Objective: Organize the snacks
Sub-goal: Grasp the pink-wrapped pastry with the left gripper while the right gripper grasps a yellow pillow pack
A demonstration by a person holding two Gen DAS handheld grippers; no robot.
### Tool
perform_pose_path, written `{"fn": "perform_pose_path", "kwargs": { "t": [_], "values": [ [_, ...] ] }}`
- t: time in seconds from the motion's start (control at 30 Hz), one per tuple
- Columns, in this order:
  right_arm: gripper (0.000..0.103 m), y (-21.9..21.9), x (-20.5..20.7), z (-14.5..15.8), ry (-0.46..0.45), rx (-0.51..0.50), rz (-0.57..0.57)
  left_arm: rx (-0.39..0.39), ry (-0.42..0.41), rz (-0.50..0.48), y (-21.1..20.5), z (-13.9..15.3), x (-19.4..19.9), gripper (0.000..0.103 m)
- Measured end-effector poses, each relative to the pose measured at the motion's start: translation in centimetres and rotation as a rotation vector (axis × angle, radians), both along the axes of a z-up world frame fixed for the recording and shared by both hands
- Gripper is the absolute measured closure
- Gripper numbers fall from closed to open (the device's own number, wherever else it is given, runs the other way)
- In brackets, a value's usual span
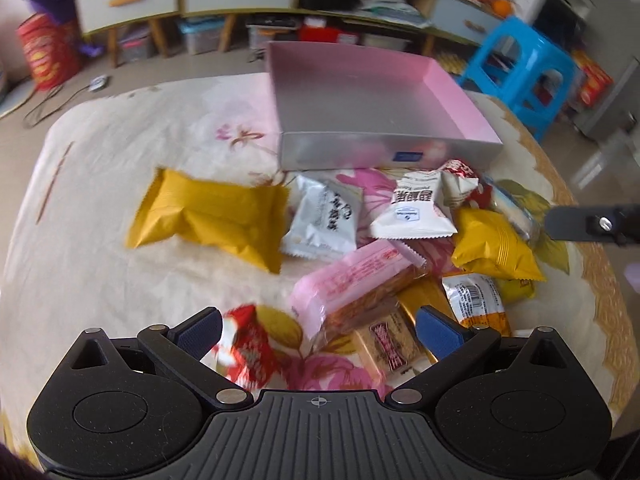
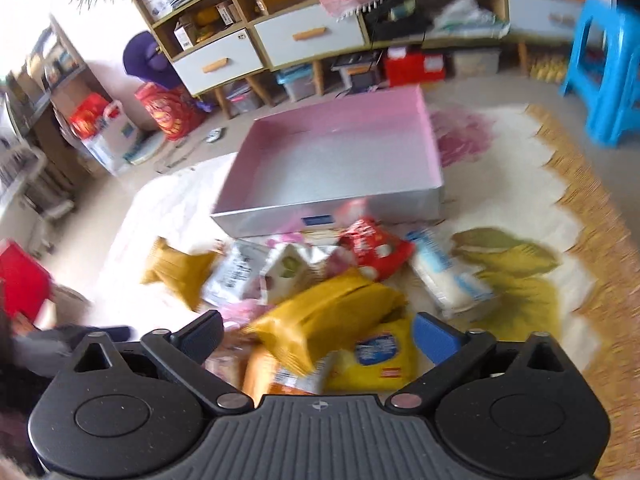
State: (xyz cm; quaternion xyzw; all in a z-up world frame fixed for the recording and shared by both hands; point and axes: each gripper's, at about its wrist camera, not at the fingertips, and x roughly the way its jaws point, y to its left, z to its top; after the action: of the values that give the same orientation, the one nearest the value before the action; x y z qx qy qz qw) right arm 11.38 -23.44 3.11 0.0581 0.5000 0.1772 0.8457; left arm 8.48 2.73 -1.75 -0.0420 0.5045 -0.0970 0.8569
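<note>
Snack packets [image 1: 400,240] before pink box [image 1: 460,96]

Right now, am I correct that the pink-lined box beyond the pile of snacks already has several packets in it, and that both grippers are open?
Not quite: the pink-lined box is empty, as the right wrist view shows, with bare floor inside. All the snacks, such as the large yellow packet, lie on the cloth in front of it. The rest holds: the left gripper and the right gripper are both open.
</note>
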Motion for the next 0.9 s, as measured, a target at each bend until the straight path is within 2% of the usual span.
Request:
{"fn": "perform_pose_path", "kwargs": {
  "t": [0.13, 0.3, 0.4, 0.57, 0.77, 0.9],
  "values": [
    [0.019, -0.1, 1.2, -1.3, 0.057, 0.039, -0.048, -0.039, -0.024, -0.052, 0.0, -0.7, 1.4, 0.001],
    [0.02, 1.1, 2.7, -3.1, 0.116, 0.017, -0.09, -0.077, -0.057, -0.165, -0.9, -0.9, 3.1, 0.002],
    [0.02, 1.8, 3.3, -3.7, 0.129, -0.001, -0.104, -0.06, -0.046, -0.2, -1.7, -1.5, 3.5, 0.004],
    [0.02, 2.5, 3.9, -5.0, 0.147, -0.051, -0.115, -0.028, -0.017, -0.206, -2.4, -3.0, 3.9, 0.008],
    [0.02, 2.8, 3.5, -5.3, 0.139, -0.078, -0.08, 0.015, -0.006, -0.231, -2.5, -3.6, 3.0, 0.022],
    [0.025, 2.5, 3.3, -5.1, 0.137, -0.09, -0.067, 0.028, -0.016, -0.208, -2.4, -3.5, 2.7, 0.038]
  ]
}}
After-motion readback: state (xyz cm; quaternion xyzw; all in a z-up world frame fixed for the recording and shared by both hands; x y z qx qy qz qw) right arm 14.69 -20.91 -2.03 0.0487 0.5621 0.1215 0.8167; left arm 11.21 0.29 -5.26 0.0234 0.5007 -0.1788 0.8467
